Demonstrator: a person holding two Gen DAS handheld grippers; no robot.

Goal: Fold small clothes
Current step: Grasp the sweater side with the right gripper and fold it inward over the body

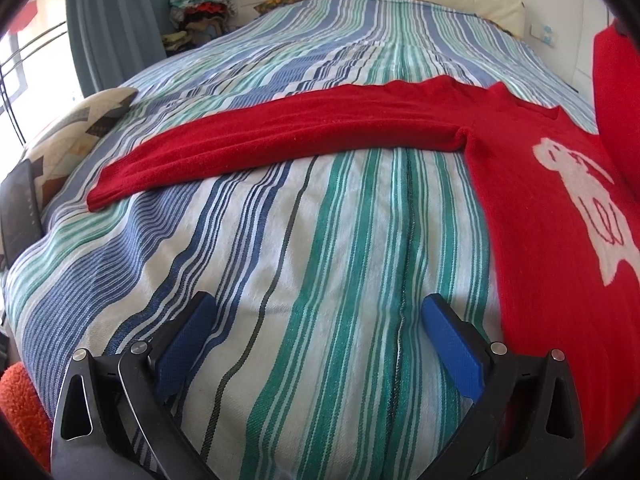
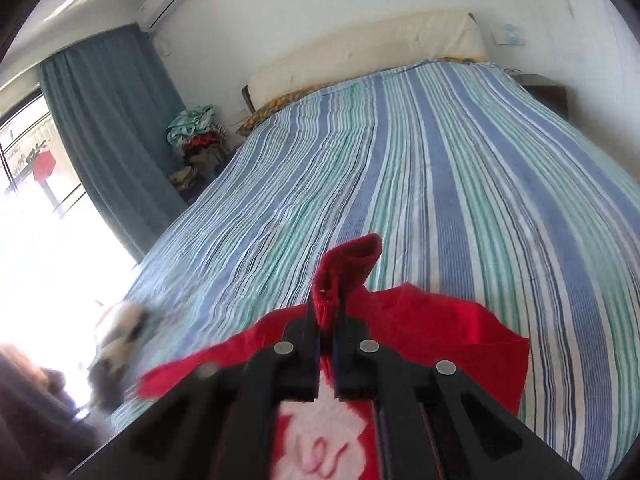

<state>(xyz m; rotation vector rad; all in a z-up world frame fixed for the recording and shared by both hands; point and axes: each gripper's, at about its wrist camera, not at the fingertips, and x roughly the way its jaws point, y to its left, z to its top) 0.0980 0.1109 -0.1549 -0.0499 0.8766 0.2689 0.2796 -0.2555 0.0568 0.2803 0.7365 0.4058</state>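
Observation:
A red knitted sweater (image 1: 532,216) with a white animal figure lies on the striped bed cover (image 1: 320,240). Its left sleeve (image 1: 280,140) lies stretched out flat to the left. My left gripper (image 1: 316,312) is open and empty, low over the cover, in front of that sleeve and left of the sweater body. My right gripper (image 2: 327,300) is shut on the sweater's other sleeve (image 2: 344,268), whose cuff sticks out past the jaws; it holds it lifted above the sweater body (image 2: 440,344). The raised sleeve also shows at the right edge of the left wrist view (image 1: 612,92).
A patterned cushion (image 1: 76,136) and a dark flat device (image 1: 18,212) lie at the bed's left edge. A pile of clothes (image 1: 200,4) stands by the blue curtain (image 1: 112,20). A cream headboard (image 2: 360,52) is at the far end. A window (image 2: 28,184) is at the left.

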